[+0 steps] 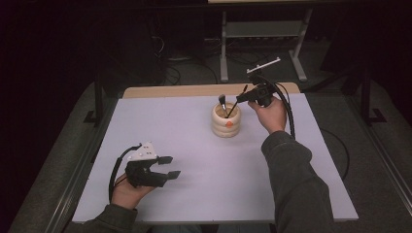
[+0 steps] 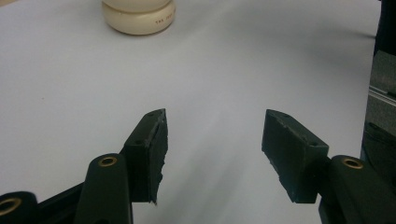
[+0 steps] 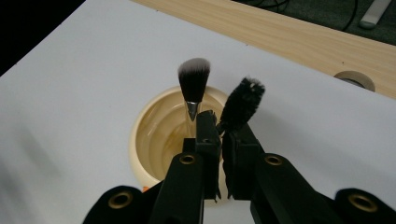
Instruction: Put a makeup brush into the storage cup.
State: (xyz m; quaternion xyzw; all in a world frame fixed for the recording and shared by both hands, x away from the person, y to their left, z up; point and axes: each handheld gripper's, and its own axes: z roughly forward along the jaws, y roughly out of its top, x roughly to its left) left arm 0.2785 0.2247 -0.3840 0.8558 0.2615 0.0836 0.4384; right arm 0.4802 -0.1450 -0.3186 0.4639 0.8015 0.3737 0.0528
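High view: two brushes are being counted at one cream pot, one of them pinched by the right gripper.
A black brush is being gripped between the nearly closed right jaws above the pot mouth, while a white-tipped brush is standing inside. The left gripper is being held with jaws spread over the bare mat, well apart from the pot. Small print on the pot's base is showing in the left gripper view, too blurred to be read.
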